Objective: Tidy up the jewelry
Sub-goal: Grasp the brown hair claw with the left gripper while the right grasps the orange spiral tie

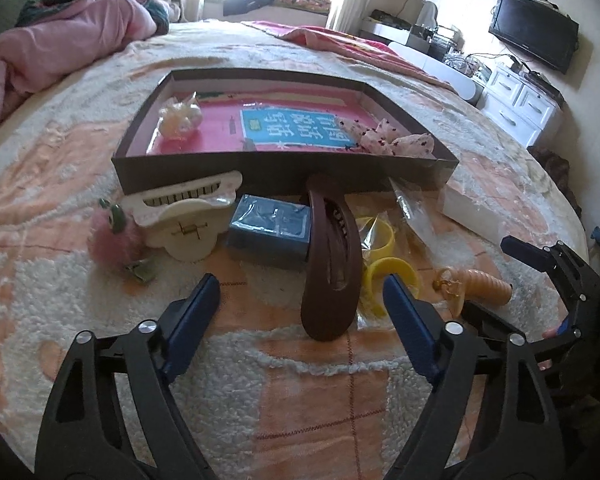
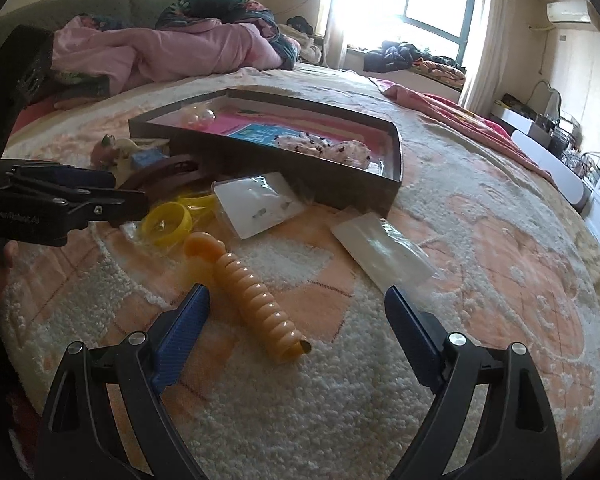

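A shallow dark box lies on the bed with a cream hair piece and a spotted scrunchie inside. In front of it lie a brown hair clip, yellow bangles, a blue packet, a cream claw clip, a pink fluffy clip and an orange ribbed hair clip. My left gripper is open, jaws either side of the brown clip. My right gripper is open over the orange clip.
Two clear plastic packets lie right of the bangles. A pink quilt is heaped at the far left. A white cabinet and TV stand past the bed's right edge. The cream and orange blanket covers the bed.
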Motion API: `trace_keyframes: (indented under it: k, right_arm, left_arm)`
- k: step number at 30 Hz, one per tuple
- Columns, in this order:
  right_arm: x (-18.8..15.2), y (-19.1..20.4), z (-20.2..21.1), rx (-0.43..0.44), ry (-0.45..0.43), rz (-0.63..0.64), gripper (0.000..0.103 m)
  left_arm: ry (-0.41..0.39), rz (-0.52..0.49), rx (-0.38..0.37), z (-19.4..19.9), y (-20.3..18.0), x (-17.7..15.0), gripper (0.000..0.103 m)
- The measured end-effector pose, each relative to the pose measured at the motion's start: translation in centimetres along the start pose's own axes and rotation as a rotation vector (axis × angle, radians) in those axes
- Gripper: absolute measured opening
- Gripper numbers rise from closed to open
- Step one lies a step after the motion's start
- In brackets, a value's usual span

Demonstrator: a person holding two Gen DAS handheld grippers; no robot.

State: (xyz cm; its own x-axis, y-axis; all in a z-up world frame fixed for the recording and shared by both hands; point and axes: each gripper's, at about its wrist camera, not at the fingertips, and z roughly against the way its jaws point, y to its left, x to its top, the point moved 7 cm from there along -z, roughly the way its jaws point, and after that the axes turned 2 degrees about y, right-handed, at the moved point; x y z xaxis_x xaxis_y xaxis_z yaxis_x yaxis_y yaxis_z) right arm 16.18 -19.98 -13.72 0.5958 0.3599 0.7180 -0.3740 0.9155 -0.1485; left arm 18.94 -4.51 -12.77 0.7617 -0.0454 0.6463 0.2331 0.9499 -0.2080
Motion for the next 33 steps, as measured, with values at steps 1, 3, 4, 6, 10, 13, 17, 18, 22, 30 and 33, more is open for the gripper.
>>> trace_keyframes:
  k: [1, 3, 4, 6, 10, 13, 17, 18, 22, 30, 33]
  right_arm:
    - [0.0, 0.1, -0.1, 0.006, 0.0, 0.006, 0.082]
    - [0.2, 0.3, -0.3, 0.019, 0.0, 0.015, 0.075]
    - [0.2, 0.5, -0.4, 0.028, 0.001, 0.022, 0.071]
    - [0.2, 0.7, -0.5, 0.037, 0.002, 0.031, 0.066]
    - [0.3, 1.1, -0.4, 0.052, 0.0, 0.042, 0.057]
    - [0.2, 1.5, -0.3, 0.092, 0.005, 0.04, 0.041]
    - [0.2, 2.4, 0.0, 0.112, 0.003, 0.074, 0.025]
    - [0.2, 2.6, 0.0, 0.114, 0.002, 0.079, 0.024]
    - [0.2, 2.5, 0.2, 0.122, 0.005, 0.063, 0.018]
    - [0.3, 1.2, 0.6, 0.133, 0.008, -0.016, 0.017]
    - [0.4, 0.2, 0.7, 0.151, 0.011, -0.079, 0.017]
  left_arm:
    - [0.001, 0.002, -0.005, 0.0, 0.0, 0.0, 0.072]
    - [0.004, 0.003, -0.016, -0.1, -0.2, 0.1, 0.067]
    - [0.007, 0.009, -0.031, -0.2, -0.3, 0.1, 0.066]
    - [0.014, 0.015, -0.047, -0.3, -0.6, 0.1, 0.063]
    - [0.019, 0.012, -0.06, -0.4, -1.0, 0.0, 0.054]
    - [0.018, 0.023, -0.072, -0.3, -1.1, 0.1, 0.047]
    - [0.025, 0.036, -0.08, -0.3, -1.1, 0.1, 0.039]
    - [0.023, 0.036, -0.08, -0.3, -1.1, 0.2, 0.036]
    - [0.026, 0.038, -0.104, -0.1, -1.4, 0.2, 0.022]
    - [0.002, -0.015, -0.097, 0.7, -3.1, 0.0, 0.006]
    - [-0.019, -0.04, -0.082, 1.2, -3.6, 0.3, 0.003]
